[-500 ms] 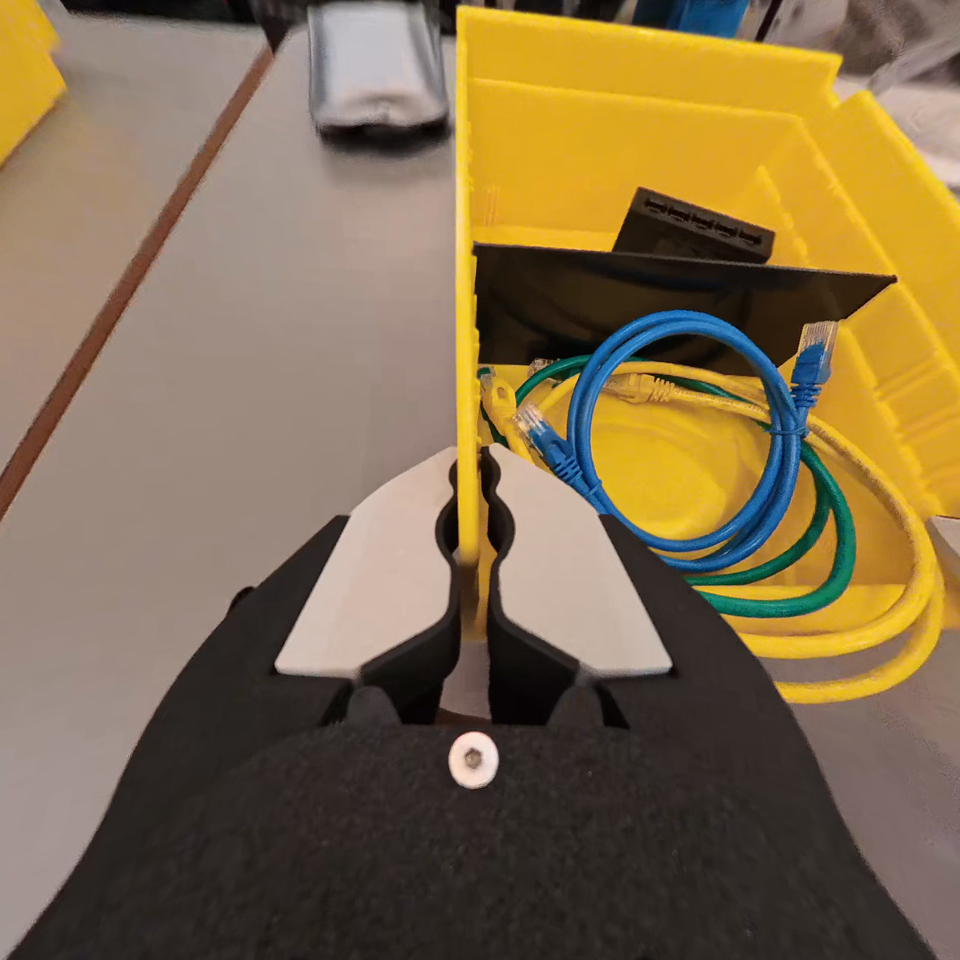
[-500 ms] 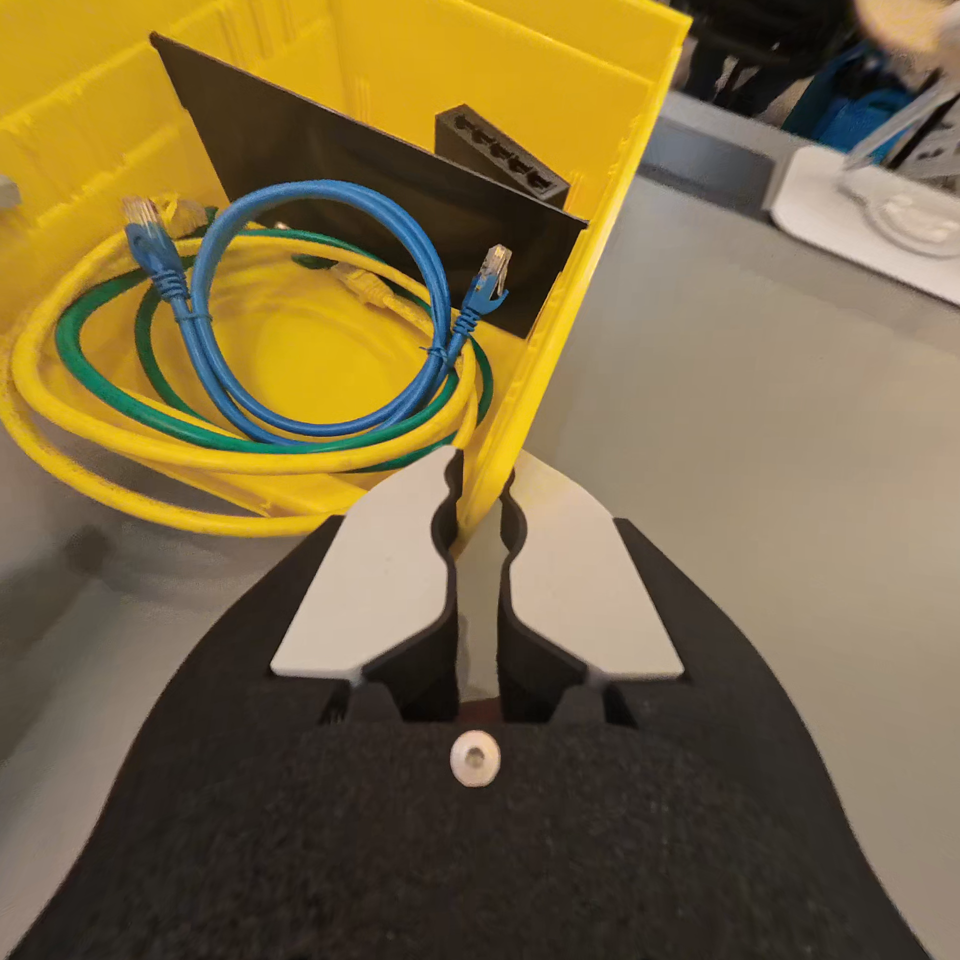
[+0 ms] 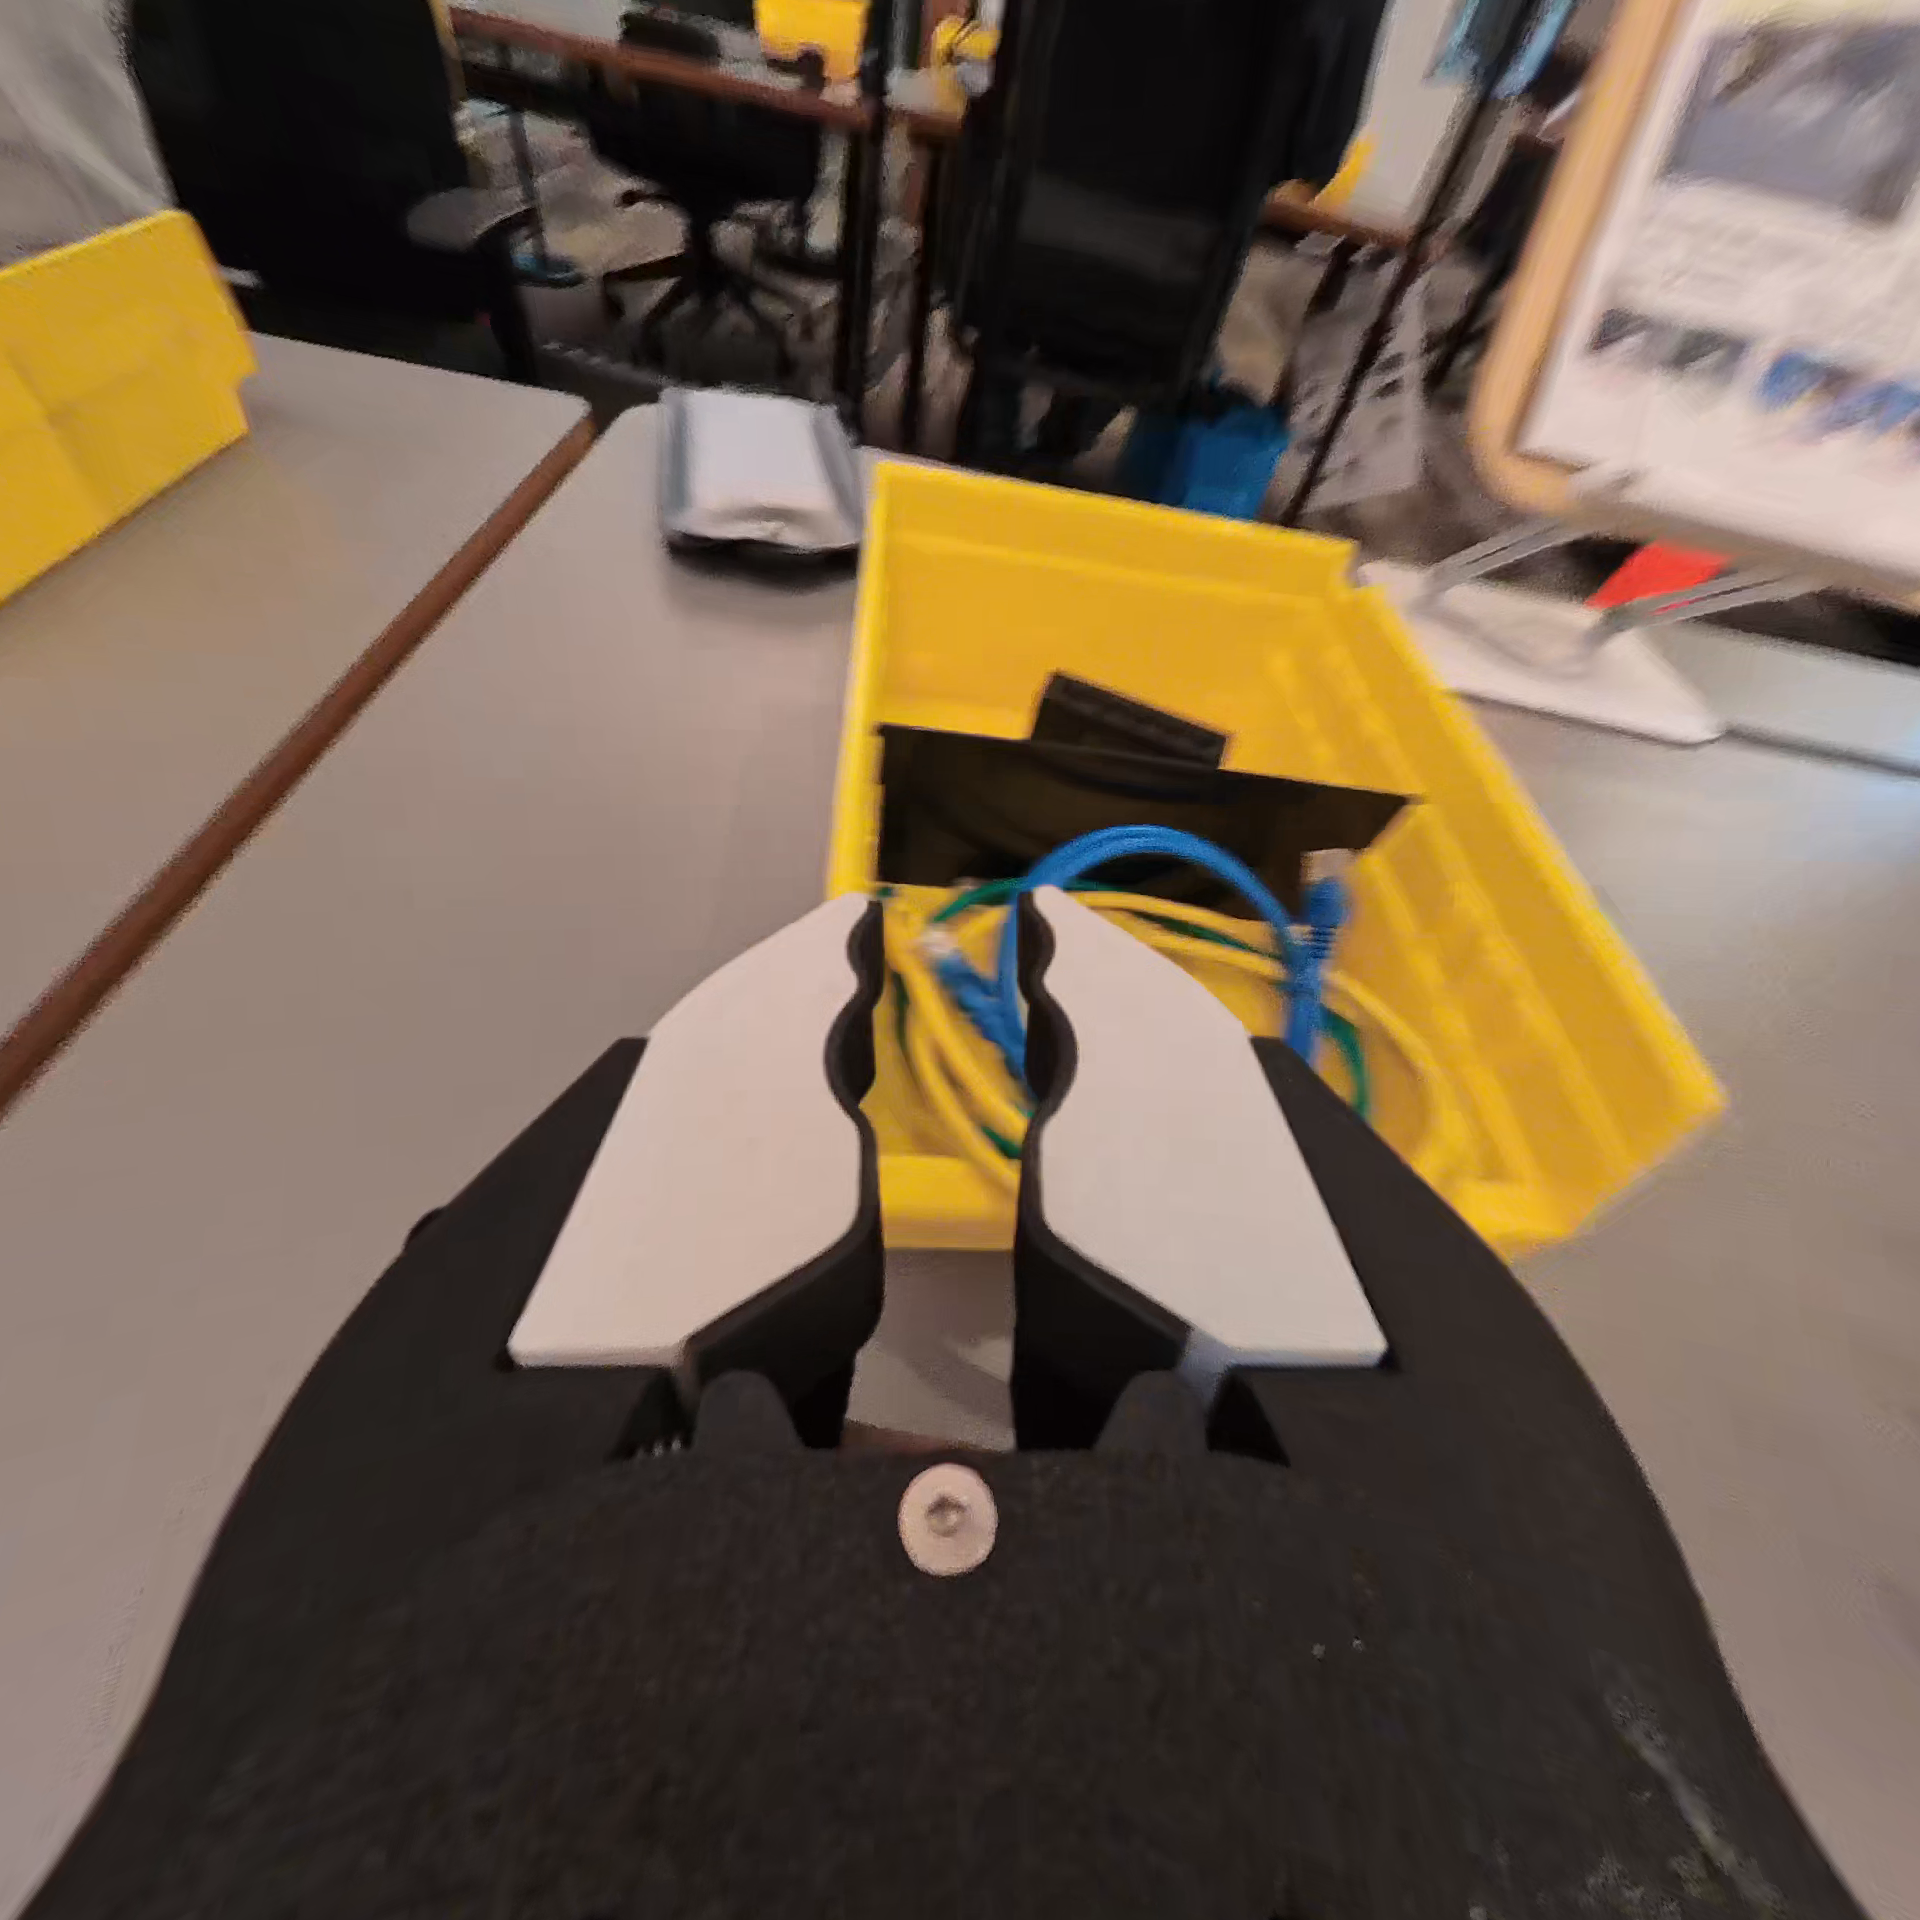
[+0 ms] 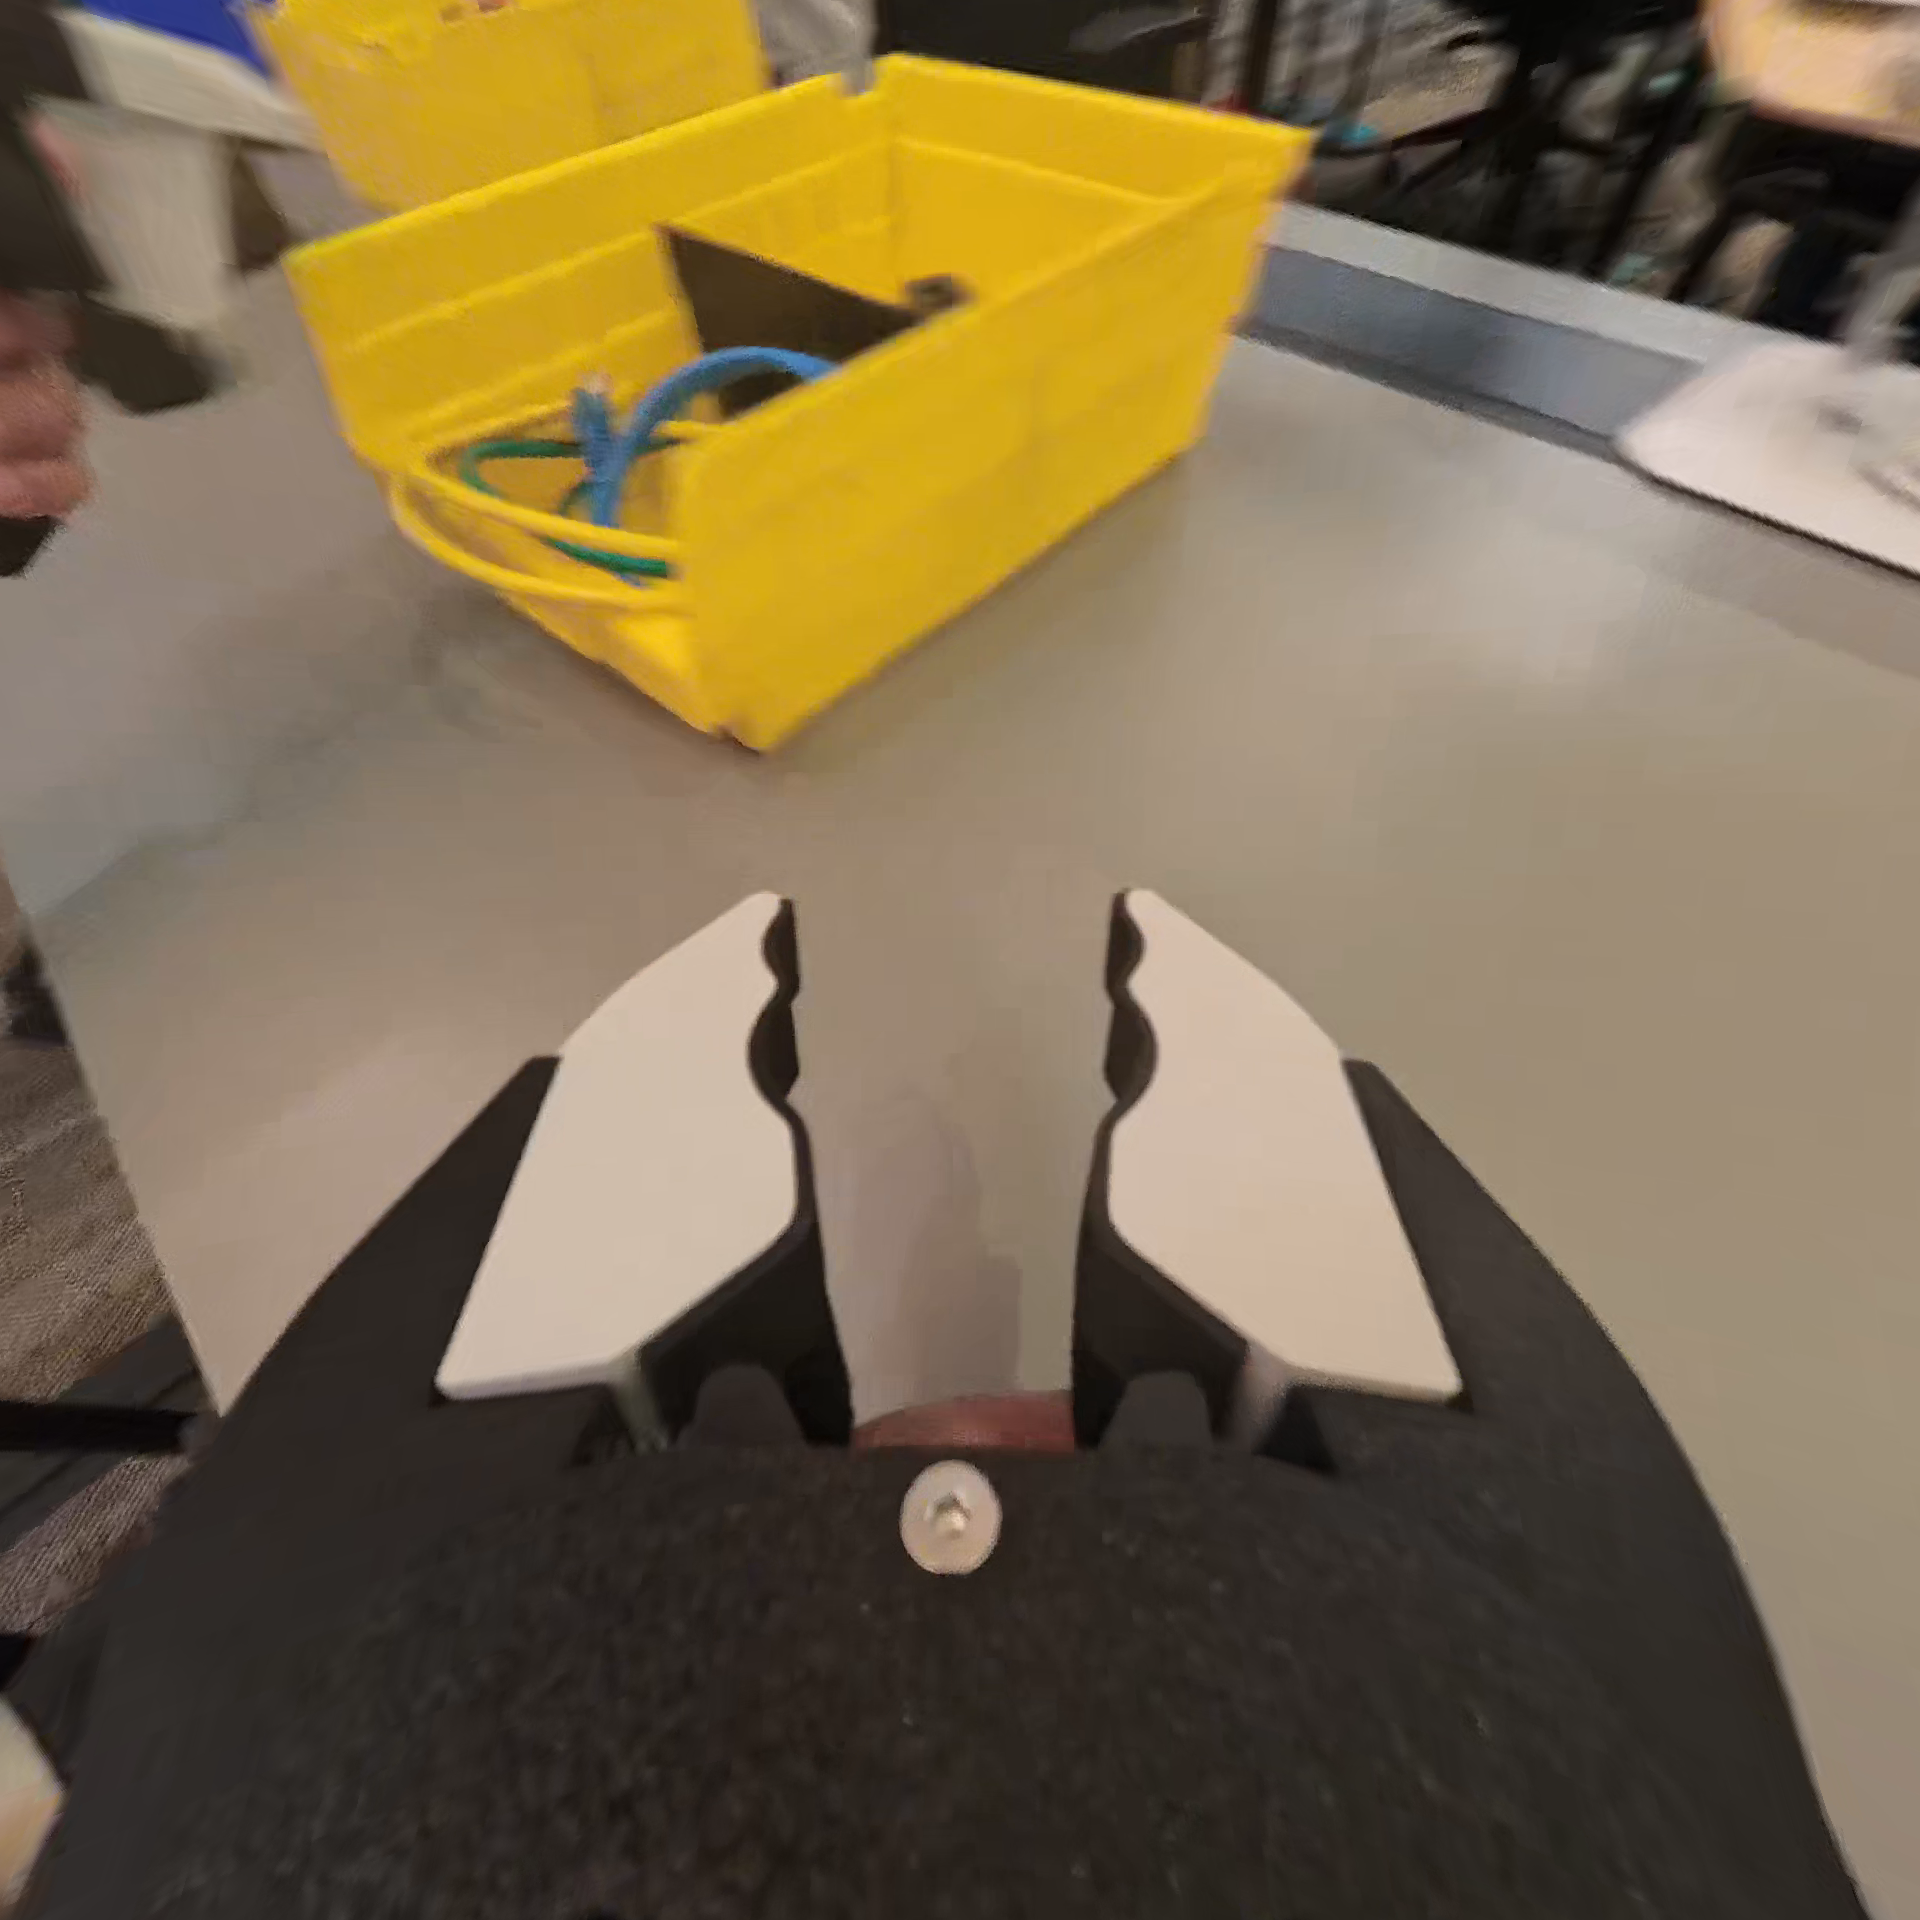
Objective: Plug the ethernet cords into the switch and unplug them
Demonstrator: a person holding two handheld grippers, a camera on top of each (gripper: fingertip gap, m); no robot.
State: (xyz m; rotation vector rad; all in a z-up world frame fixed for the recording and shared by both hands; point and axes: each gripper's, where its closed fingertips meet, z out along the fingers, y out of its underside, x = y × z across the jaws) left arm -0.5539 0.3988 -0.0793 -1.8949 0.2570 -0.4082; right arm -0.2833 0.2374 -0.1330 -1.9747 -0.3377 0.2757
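Table: a big grey table (image 3: 520, 831) with a dark brown edge, and another grey table (image 3: 156, 582) beside it on the left.
Chairs: black office chairs (image 3: 717, 177) stand behind the tables.
Board: a poster board (image 3: 1714, 260) with a light wooden frame leans at the far right.
Floor: grey carpet (image 4: 62, 1247) shows below the table's edge.
Sharpness: the back of the room looks blurry.

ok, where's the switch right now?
Inside the yellow bin, in the rear compartment behind the black divider: the switch pokes above it in the left wrist view, cords in front.
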